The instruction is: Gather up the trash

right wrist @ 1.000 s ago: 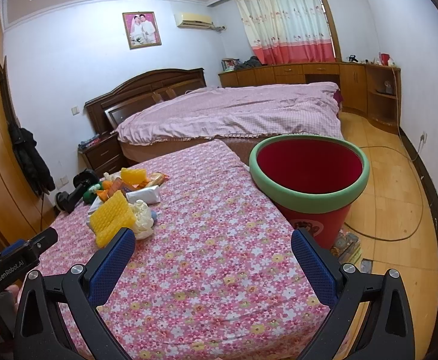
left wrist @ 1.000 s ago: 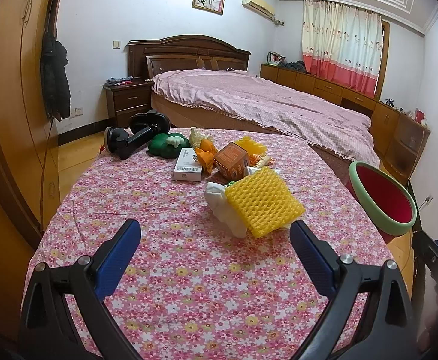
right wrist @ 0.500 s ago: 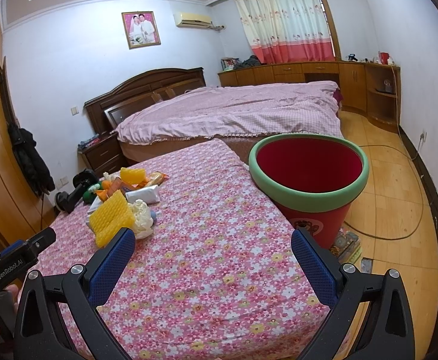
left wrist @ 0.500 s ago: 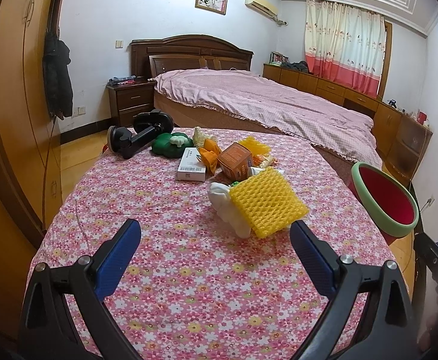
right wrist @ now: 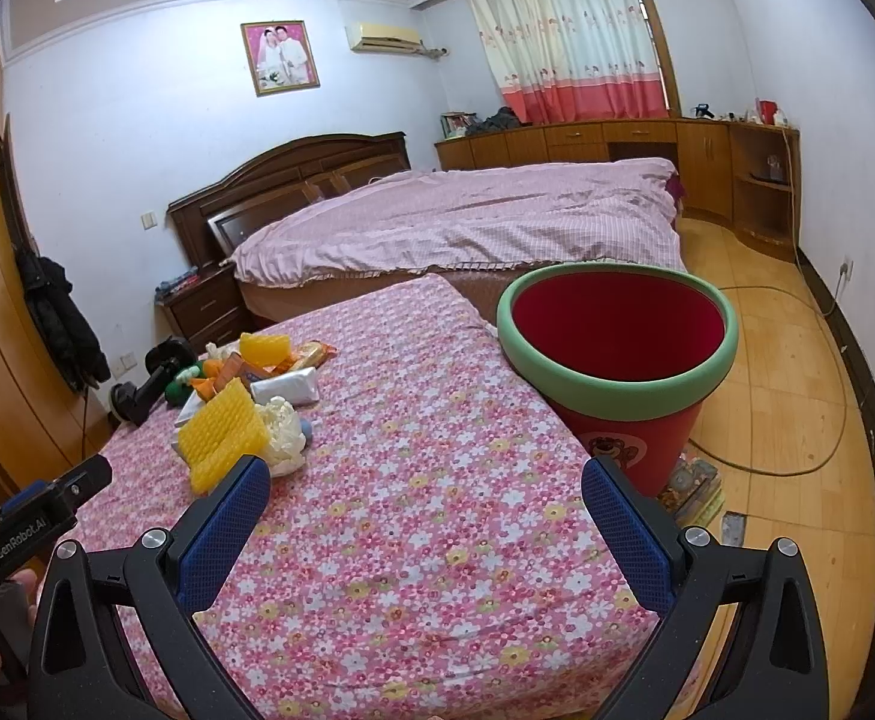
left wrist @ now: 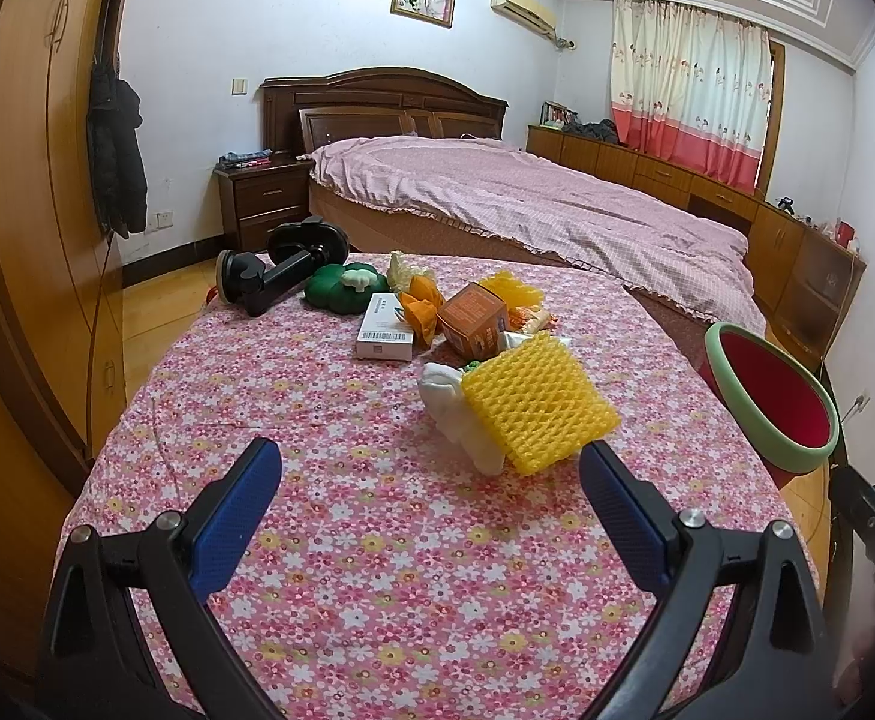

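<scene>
Your left hand-held gripper (left wrist: pixel 428 483) hangs wide open and empty, just short of the yellow foam net (left wrist: pixel 536 402) at the near edge of the trash pile on the desk (left wrist: pixel 377 570). You're lining up the first pick: ease forward and straddle that soft, crushable mesh. Your right hand-held gripper (right wrist: pixel 425 501), equally agape and empty, faces the red bin (right wrist: pixel 617 336) beside the desk.

Bright even indoor light, soft shadows, sharp focus, strong fisheye bending, dark corners
</scene>
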The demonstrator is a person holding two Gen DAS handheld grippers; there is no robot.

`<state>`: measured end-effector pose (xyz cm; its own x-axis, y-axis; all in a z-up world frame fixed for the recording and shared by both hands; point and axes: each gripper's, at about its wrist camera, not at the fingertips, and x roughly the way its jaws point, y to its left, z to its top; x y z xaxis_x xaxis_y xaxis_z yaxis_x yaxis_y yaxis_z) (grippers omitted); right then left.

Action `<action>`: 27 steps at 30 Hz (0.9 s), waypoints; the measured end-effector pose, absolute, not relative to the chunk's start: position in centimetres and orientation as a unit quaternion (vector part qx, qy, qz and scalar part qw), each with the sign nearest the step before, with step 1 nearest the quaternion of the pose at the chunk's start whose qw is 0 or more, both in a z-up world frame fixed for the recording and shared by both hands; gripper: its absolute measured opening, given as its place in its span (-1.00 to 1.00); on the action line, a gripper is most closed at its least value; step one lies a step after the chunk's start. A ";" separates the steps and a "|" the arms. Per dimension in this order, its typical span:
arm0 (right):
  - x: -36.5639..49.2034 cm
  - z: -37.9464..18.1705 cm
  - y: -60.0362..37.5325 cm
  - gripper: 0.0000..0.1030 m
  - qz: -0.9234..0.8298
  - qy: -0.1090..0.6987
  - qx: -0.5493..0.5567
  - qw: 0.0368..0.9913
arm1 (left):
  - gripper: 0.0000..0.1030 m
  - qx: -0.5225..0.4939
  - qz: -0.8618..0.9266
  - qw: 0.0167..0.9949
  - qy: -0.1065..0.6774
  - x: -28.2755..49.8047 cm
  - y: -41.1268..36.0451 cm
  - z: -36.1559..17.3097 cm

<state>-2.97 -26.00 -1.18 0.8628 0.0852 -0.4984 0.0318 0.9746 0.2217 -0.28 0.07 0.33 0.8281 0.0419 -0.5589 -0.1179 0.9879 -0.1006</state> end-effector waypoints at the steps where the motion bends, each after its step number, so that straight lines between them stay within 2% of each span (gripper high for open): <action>1: -2.9 -1.2 -26.0 1.00 0.014 0.261 0.112 0.959 | 0.91 -0.066 0.042 0.954 0.290 -0.3 0.1 0.3; 27: -2.5 -1.4 -25.9 1.00 0.016 0.263 0.107 0.959 | 0.92 -0.064 0.046 0.952 0.297 0.5 0.6 -0.1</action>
<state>-2.48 -25.86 -1.36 0.8615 0.0871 -0.5002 0.0254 0.9765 0.2139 0.50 0.61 -0.09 0.8195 0.0495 -0.5709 -0.1254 0.9876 -0.0944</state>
